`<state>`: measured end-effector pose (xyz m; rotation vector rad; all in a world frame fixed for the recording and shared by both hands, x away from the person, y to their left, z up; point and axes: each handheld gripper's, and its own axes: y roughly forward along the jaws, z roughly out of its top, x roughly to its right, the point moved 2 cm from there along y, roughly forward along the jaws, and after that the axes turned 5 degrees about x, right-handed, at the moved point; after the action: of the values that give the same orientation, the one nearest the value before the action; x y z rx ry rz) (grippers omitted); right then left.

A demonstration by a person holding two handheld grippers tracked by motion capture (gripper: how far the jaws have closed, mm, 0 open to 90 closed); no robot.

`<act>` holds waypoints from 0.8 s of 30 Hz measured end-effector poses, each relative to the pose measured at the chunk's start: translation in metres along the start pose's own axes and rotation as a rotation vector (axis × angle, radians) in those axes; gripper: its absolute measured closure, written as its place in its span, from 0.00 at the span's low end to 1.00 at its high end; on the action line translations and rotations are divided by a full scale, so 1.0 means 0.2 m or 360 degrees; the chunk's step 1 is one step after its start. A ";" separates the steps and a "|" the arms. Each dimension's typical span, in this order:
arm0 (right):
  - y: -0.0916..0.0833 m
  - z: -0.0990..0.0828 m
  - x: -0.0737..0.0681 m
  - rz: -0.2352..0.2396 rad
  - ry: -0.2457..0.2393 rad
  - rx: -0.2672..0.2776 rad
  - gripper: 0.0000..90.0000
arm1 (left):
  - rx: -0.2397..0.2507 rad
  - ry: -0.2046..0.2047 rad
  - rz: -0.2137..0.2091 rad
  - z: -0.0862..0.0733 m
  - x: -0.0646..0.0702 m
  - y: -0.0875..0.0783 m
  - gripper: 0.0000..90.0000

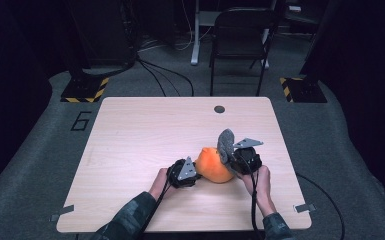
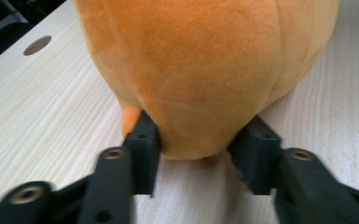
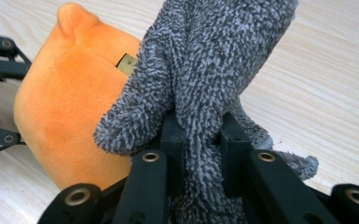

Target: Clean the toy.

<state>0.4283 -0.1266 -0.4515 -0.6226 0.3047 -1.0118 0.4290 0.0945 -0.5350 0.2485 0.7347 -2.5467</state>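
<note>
Orange plush pinched between level left tongs, right tongs.

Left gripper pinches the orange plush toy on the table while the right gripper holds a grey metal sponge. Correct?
Not quite. The right gripper holds a fuzzy grey cloth, as the right gripper view shows. The left gripper does pinch the orange plush toy on the table.

You have a rounded orange plush toy resting on the near-right part of the table. A fuzzy grey knitted cloth stands upright against its right side, rising above the toy's top.
</note>
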 end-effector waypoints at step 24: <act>-0.07 -0.26 0.47 -0.0295 0.0369 -0.0132 0.83 | 0.0109 -0.0021 -0.0011 0.00 0.01 -0.03 0.87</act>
<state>0.4387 -0.2307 -0.4797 -0.6170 0.5020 -1.2579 0.4242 0.0979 -0.5326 0.2521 0.6456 -2.5802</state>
